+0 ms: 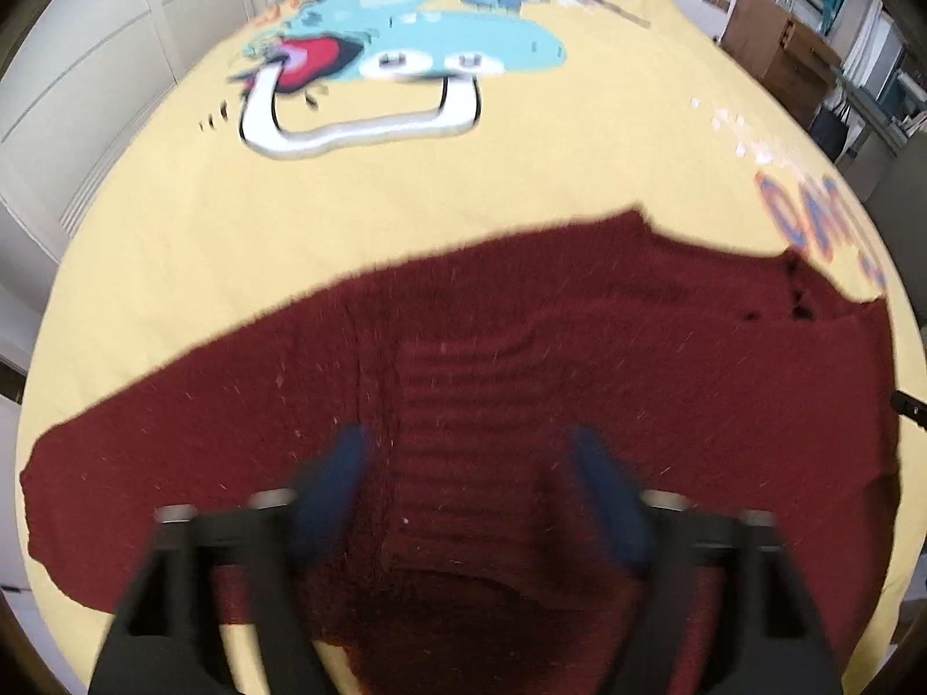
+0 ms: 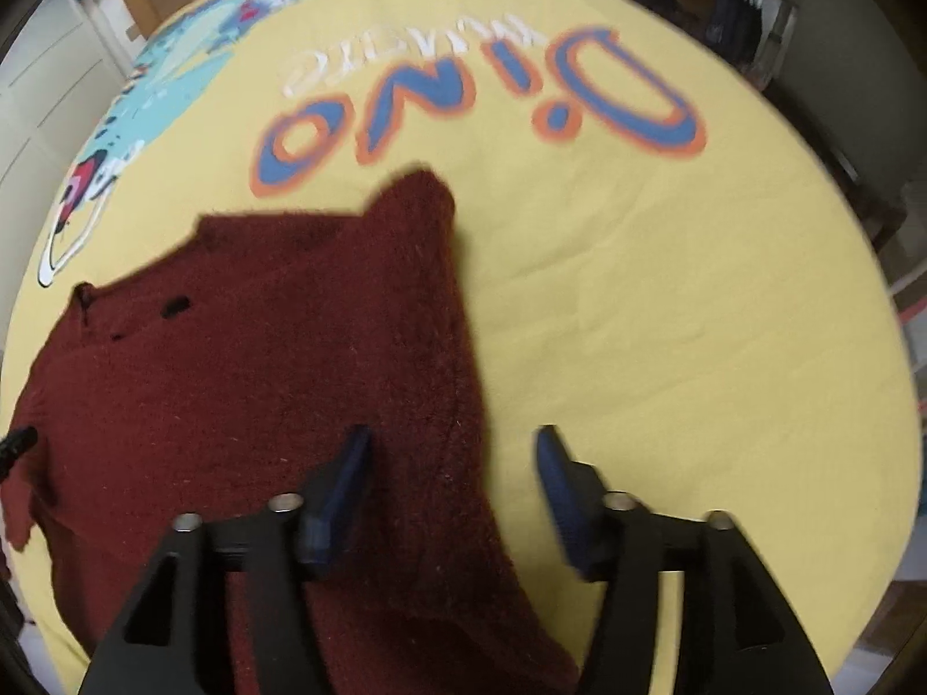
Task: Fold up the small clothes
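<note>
Bed w/ yellow sheet fills both views. Cartoon print on it: pale blue creature w/ red mouth, plus "DINO" lettering in blue edged orange, seen upside down from R cam. White cupboard doors to one side of bed, cardboard boxes to the other; both blurred.

Sweater, dark red knit, lies flat on sheet at near end of bed, spread wide across L view. Ribbed panel runs down its middle. One sleeve lies folded along the body's edge, cuff pointing toward the lettering. Small dark marks near the neck area, too blurred to ID.

L gripper: over sweater's middle, pointing steeply down, blue pads set wide apart. Ribbed knit shows between them but no pad presses on it. Nothing held.

R gripper: over sweater's edge, also pointing steeply down, jaws apart. One pad over red knit, other over bare sheet; sleeve edge passes between them, not gripped.

Black tip at far L edge of R view, over the knit.
</note>
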The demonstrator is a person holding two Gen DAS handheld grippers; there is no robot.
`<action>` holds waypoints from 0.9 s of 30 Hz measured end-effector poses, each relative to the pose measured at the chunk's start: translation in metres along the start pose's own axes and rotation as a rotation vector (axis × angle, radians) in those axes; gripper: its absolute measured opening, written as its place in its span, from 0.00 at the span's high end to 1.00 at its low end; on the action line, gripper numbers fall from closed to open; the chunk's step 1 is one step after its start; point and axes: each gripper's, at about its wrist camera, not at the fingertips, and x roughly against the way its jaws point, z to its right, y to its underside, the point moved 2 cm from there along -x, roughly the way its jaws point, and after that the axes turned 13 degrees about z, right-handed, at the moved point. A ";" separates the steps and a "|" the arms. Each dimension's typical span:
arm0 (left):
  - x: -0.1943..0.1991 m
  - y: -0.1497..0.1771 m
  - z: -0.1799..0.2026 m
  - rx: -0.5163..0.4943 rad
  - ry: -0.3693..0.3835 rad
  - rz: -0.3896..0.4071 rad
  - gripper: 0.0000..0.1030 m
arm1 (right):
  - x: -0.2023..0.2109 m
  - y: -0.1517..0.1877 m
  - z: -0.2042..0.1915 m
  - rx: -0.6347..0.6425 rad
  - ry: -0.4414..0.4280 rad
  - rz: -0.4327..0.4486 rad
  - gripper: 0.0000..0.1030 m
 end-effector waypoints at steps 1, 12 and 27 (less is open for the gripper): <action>0.006 -0.004 0.005 -0.009 0.007 0.016 0.13 | 0.010 -0.003 -0.005 0.008 -0.009 0.019 0.25; 0.005 0.007 0.072 -0.076 0.154 0.083 0.01 | 0.038 0.003 -0.123 0.243 -0.131 0.187 0.00; -0.036 0.051 0.040 -0.118 0.034 0.011 0.01 | -0.020 0.060 -0.117 0.290 -0.072 0.128 0.01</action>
